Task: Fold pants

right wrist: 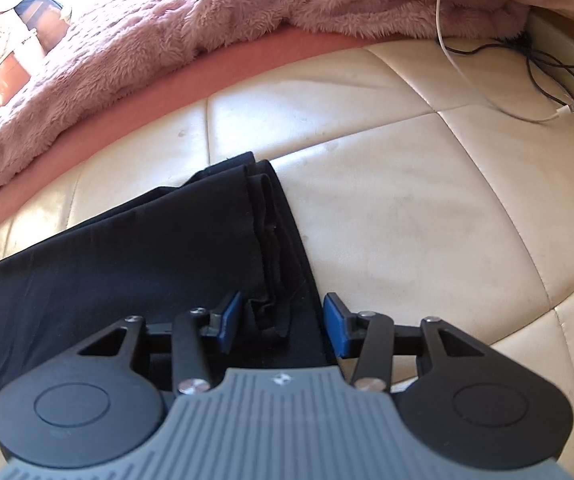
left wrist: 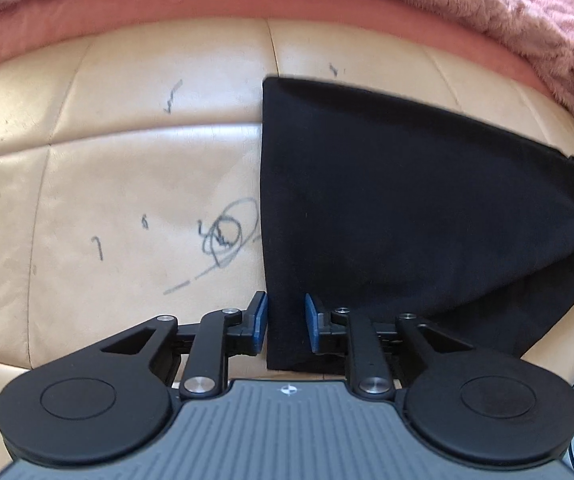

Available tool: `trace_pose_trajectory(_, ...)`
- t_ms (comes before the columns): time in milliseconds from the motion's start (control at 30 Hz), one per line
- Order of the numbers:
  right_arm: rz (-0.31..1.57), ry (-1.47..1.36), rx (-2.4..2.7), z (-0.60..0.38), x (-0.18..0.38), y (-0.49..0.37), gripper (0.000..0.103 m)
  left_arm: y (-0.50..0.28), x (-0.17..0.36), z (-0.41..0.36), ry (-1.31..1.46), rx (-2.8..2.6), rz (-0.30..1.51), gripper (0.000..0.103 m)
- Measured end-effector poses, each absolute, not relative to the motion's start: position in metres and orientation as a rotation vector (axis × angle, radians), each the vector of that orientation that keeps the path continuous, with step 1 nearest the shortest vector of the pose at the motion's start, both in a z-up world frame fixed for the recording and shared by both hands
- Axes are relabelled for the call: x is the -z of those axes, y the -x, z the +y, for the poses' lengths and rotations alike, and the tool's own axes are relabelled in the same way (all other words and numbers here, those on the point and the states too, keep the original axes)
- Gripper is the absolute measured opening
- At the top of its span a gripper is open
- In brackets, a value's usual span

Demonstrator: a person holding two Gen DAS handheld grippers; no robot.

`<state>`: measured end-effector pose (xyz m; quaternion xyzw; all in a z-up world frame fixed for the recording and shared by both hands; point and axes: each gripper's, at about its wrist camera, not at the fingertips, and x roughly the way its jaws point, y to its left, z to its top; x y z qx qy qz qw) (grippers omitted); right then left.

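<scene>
The black pants (left wrist: 407, 208) lie folded flat on the cream quilted leather surface (left wrist: 127, 184). My left gripper (left wrist: 286, 323) is open, its blue pads straddling the near left corner of the pants at the fold edge. In the right wrist view the pants (right wrist: 127, 256) show their stacked leg hems on the right side. My right gripper (right wrist: 283, 325) is open, with its pads on either side of the near right edge of the stacked layers. Neither gripper holds cloth.
A fluffy pink blanket (left wrist: 527, 8) (right wrist: 167, 40) borders the far side. A white cable (right wrist: 487, 100) and black cables (right wrist: 559, 72) lie at the far right. Pen scribbles (left wrist: 223, 236) mark the leather left of the pants.
</scene>
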<state>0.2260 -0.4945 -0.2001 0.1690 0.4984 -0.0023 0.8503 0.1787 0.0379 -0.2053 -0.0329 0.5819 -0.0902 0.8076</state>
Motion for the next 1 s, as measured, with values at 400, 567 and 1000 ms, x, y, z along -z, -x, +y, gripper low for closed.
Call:
trace_pose_trajectory(400, 1.136, -0.775, -0.171, -0.567, 0.215, -0.225, 0.062, -0.183, 0.191, -0.003, 0.059, 0.285, 1.155, 0.024)
trace_pose_trajectory(567, 1.113, -0.860, -0.253, -0.573, 0.233, -0.240, 0.051, -0.189, 0.199, -0.027, -0.008, 0.293, 1.176, 0.018)
trace_pose_trajectory(1000, 1.137, -0.928, -0.415, -0.578, 0.257, -0.268, 0.012, -0.190, 0.206, -0.034, -0.037, 0.276, 1.204, 0.018)
